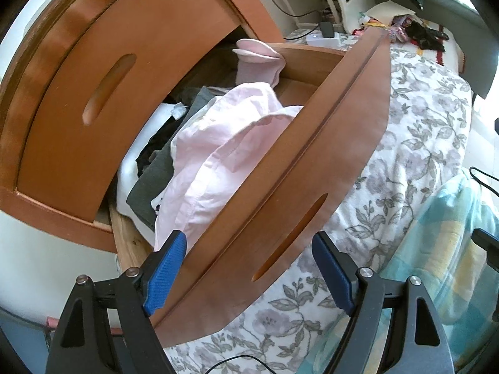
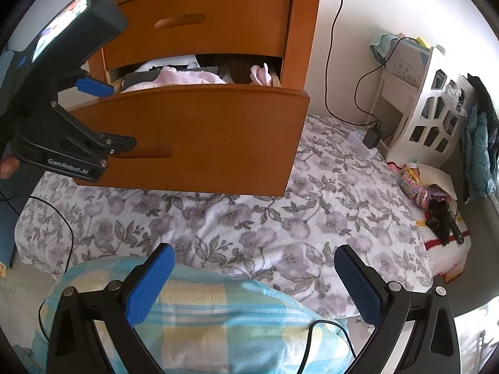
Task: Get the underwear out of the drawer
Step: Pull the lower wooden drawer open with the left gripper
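Note:
The wooden drawer (image 1: 312, 155) is pulled out from the nightstand and is full of clothes. A pale pink garment (image 1: 218, 149) lies on top, with grey and black pieces (image 1: 156, 168) beside it and a folded pink piece (image 1: 259, 62) at the far end. My left gripper (image 1: 249, 271) is open and straddles the drawer front: one blue pad is inside by the pink garment, the other stands off the outer face. From the right wrist view the left gripper (image 2: 109, 115) sits at the drawer's (image 2: 202, 137) left end. My right gripper (image 2: 254, 283) is open and holds nothing, over a checked blanket.
A closed upper drawer (image 2: 199, 25) sits above the open one. A floral blanket (image 2: 280, 218) covers the bed below the drawer. A blue and yellow checked blanket (image 2: 202, 318) lies near me. A white shelf unit (image 2: 430, 118), cables, a charger (image 2: 372, 137) and small toys (image 2: 436, 205) are at the right.

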